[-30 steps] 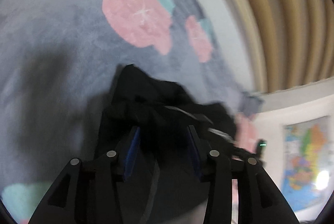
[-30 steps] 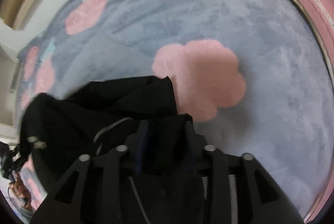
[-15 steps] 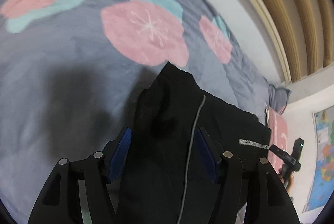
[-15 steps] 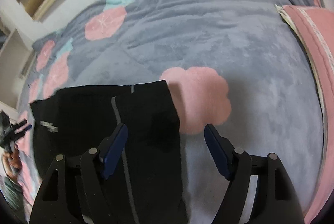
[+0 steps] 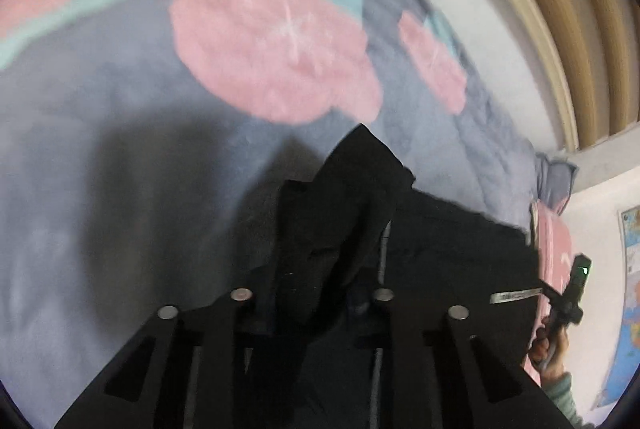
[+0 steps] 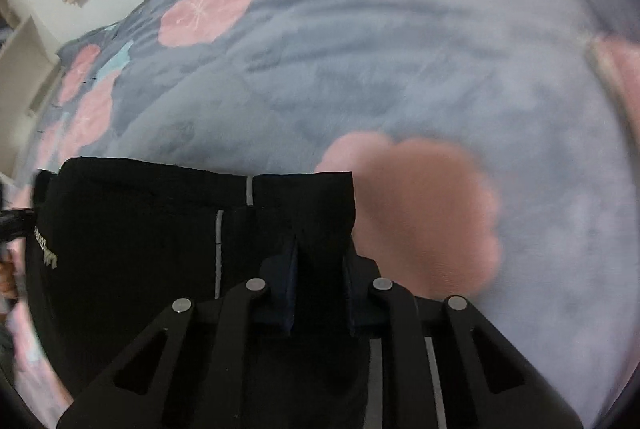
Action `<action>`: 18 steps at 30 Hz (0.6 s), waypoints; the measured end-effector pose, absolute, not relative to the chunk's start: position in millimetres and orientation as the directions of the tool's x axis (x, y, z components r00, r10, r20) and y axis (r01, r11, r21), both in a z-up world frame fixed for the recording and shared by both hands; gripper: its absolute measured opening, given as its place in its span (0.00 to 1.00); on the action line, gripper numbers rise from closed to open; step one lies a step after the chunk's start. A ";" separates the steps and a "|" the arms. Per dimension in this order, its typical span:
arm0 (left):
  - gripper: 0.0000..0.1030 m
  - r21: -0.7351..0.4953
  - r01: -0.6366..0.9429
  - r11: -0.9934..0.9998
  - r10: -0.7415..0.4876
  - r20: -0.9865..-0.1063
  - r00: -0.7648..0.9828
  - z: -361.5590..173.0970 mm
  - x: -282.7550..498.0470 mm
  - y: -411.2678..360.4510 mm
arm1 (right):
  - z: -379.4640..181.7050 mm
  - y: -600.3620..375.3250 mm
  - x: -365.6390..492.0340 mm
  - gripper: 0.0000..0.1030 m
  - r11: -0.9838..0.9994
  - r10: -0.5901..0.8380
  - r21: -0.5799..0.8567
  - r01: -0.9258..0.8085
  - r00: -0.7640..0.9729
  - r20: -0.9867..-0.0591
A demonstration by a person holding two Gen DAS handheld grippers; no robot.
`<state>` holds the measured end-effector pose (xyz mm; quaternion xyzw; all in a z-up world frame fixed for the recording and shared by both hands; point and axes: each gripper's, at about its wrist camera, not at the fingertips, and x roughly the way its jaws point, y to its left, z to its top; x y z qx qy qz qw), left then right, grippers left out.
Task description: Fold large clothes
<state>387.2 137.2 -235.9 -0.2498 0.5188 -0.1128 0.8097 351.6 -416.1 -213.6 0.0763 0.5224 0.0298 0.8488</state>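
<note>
Grippers closing on black garment (image 6: 152, 229) spread on a grey flowered bedspread (image 6: 400, 61).

Left gripper (image 5: 320, 303) and right gripper (image 6: 320, 289) each pinch a bunched corner. Soft, light, limp fabric likely sags between holds; corners and hems look the surest places to grip.

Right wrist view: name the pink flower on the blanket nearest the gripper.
The plain scalloped pink flower beside the black garment's corner; the others are far off at upper left.

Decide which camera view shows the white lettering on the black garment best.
The right wrist view: the white lettering on the black garment is fairly sharp there, though too small to read. The left wrist view shows it only as a smeared pale strip.
</note>
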 end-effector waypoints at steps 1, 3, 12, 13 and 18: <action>0.17 -0.532 -0.071 0.844 -0.440 -0.760 0.478 -222.9 376.3 140.1 | -199.6 -415.4 344.6 0.18 0.990 0.099 0.134 0.038 0.481 -0.871; 0.13 -0.565 -0.044 0.824 -0.449 -0.697 0.559 -191.2 360.4 148.1 | -169.7 -412.9 334.8 0.17 0.996 0.047 0.080 0.038 0.536 -0.843; 0.13 -0.521 -0.118 0.845 -0.350 -0.707 0.614 -171.1 406.4 150.6 | -130.6 -381.7 392.7 0.16 0.994 -0.110 -0.086 0.070 0.594 -0.796; 0.13 -0.497 -0.146 0.856 -0.332 -0.743 0.581 -189.0 414.7 147.9 | -147.9 -381.3 400.0 0.16 0.993 -0.120 -0.094 0.076 0.560 -0.820; 0.23 -0.425 -0.202 0.882 -0.307 -0.845 0.437 -275.8 436.7 132.8 | -257.0 -377.7 412.6 0.17 0.992 -0.119 -0.093 0.090 0.347 -0.930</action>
